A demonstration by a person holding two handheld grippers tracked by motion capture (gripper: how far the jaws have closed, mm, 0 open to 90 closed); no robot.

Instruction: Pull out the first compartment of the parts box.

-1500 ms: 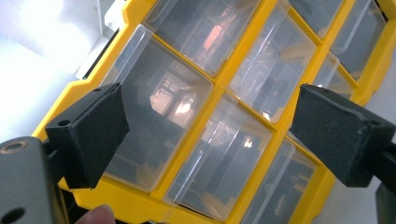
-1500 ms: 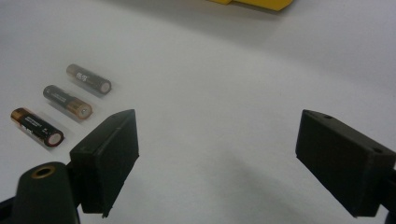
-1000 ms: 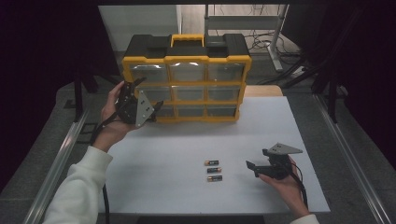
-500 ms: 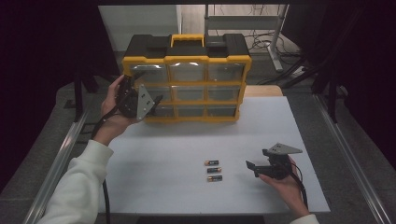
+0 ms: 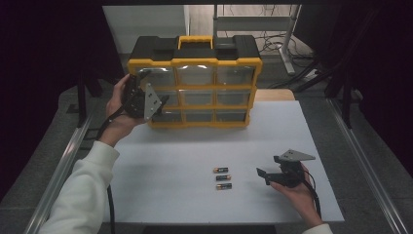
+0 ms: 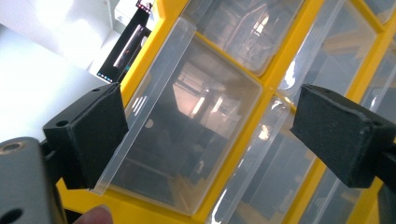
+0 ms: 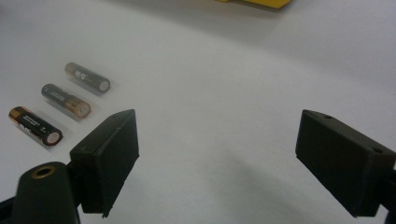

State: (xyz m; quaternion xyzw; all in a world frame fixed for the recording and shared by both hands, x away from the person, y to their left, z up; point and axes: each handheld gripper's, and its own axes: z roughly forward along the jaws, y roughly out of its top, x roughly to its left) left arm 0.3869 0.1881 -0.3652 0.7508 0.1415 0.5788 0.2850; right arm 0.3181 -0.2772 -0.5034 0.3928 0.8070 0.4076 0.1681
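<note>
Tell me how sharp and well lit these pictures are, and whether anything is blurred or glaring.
High view: dim, dark surroundings, white table evenly lit, batteries small. Left gripper view: clear drawer fronts of the yellow organizer carry bright reflections; top left washed out. Right gripper view: batteries soft, the farthest blurriest; near jaws sharper, soft shadows beneath.
</note>
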